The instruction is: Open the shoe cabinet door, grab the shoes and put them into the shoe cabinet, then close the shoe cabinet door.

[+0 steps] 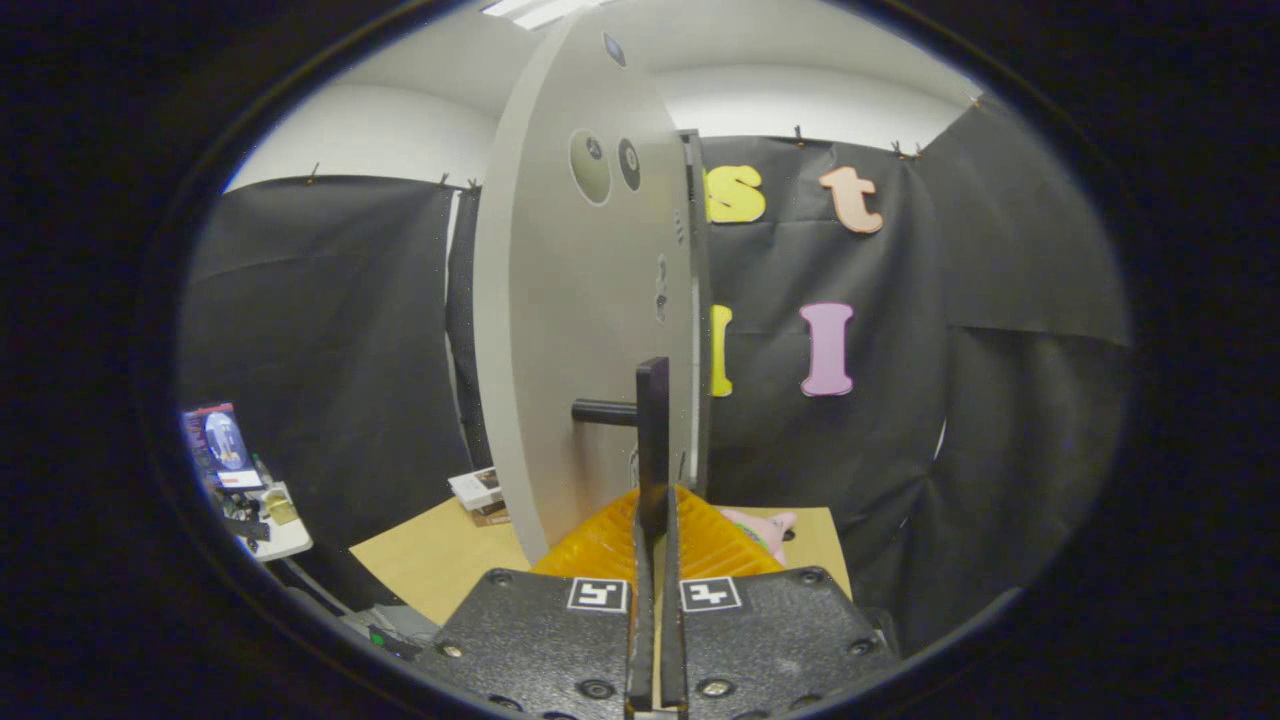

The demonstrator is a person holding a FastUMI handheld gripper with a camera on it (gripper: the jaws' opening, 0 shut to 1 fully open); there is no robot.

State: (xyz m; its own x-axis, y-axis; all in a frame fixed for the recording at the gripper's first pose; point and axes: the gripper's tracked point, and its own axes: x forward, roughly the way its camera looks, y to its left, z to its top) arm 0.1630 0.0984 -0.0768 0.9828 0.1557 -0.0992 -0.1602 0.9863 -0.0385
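Note:
The shoe cabinet door, a pale grey panel, stands swung out just ahead of me, seen nearly edge-on. Its dark bar handle runs upright on a short post. My gripper is shut on the lower end of this handle, both fingers pressing it from either side. The cabinet's front edge with hinge fittings shows right behind the door.
A light wooden table top lies below the door. A pink soft toy rests on it to the right of the fingers, a small box to the left. A side table with clutter stands far left.

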